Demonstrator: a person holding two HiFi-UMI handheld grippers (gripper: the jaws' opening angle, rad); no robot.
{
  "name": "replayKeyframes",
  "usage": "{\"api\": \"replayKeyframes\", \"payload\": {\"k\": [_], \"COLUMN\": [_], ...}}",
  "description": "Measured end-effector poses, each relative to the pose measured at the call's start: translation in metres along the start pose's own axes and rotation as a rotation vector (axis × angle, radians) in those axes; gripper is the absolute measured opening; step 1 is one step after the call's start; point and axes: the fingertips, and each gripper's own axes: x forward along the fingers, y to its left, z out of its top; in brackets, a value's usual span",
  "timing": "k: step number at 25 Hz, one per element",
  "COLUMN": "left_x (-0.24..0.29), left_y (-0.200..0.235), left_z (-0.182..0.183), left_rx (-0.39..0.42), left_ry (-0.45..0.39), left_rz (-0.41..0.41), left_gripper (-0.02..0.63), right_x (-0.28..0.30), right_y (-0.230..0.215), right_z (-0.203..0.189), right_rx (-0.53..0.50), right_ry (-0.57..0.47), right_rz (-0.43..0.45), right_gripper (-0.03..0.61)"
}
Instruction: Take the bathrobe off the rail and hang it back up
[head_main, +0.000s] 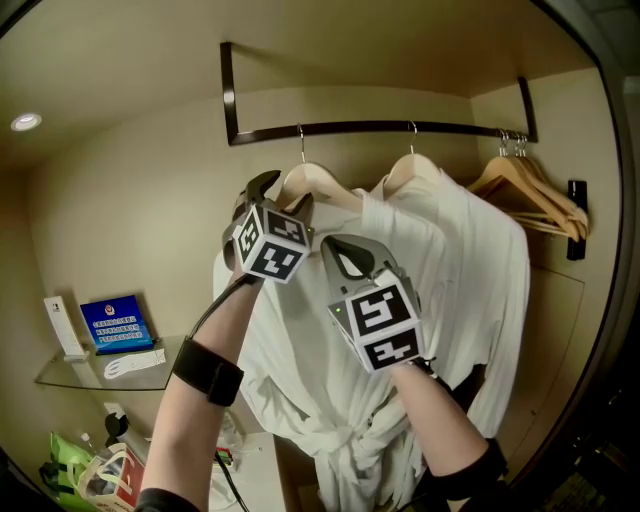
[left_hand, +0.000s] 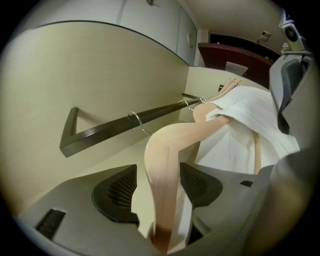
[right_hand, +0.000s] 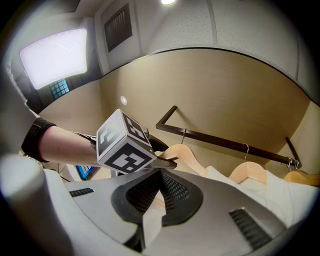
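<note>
**Head view.** The rail (head_main: 400, 128) runs across the top of the wardrobe recess. The bathrobe (head_main: 300, 370) hangs below it on the wooden hanger (head_main: 325, 185) nearest the left. The hanger's left arm is bare wood. The robe's hem is cut off at the bottom edge. A second hanger (head_main: 412, 168) carries more white cloth, and where one garment ends and the other begins cannot be made out. The left gripper (head_main: 280, 197) is raised at the bare hanger arm. Its marker cube covers the jaw roots. The right gripper (head_main: 345, 255) sits lower, against the robe's front, with its jaw tips buried in white cloth. Spare hangers (head_main: 530, 190) crowd the rail's right end.

**Left gripper view.** The jaws stand spread, with the bare hanger arm (left_hand: 165, 150) running down between them. A gap shows between the left pad and the wood. A strip of white cloth lies between the wood and the right pad; contact there cannot be confirmed. The lower end of the arm is lost in the gripper's throat. The robe (left_hand: 245, 120) covers the hanger's far arm.

**Right gripper view.** The jaws are pressed together on a fold of the bathrobe's cloth (right_hand: 150, 220), which is pinched between the pads. The left gripper's marker cube (right_hand: 122, 142) blocks the near end of the hanger (right_hand: 185, 152). The robe's body lies below the frame.
</note>
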Motion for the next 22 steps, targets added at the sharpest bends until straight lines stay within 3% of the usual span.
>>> {"api": "replayKeyframes", "payload": {"k": [4, 7, 22], "left_x": [0.009, 0.010, 0.011], "left_y": [0.000, 0.001, 0.002], "left_z": [-0.003, -0.002, -0.001], "left_rx": [0.000, 0.003, -0.047], "left_ry": [0.012, 0.003, -0.005], "left_rz": [0.004, 0.023, 0.022], "left_gripper": [0.265, 0.189, 0.181], "right_x": [-0.002, -0.005, -0.006], "right_y": [0.000, -0.004, -0.010], "right_z": [0.000, -0.002, -0.014], "right_rx": [-0.009, -0.016, -0.006], "right_ry": [0.000, 0.003, 0.018], "right_rz": [0.000, -0.006, -0.009], "right_gripper": [0.017, 0.017, 0.017]}}
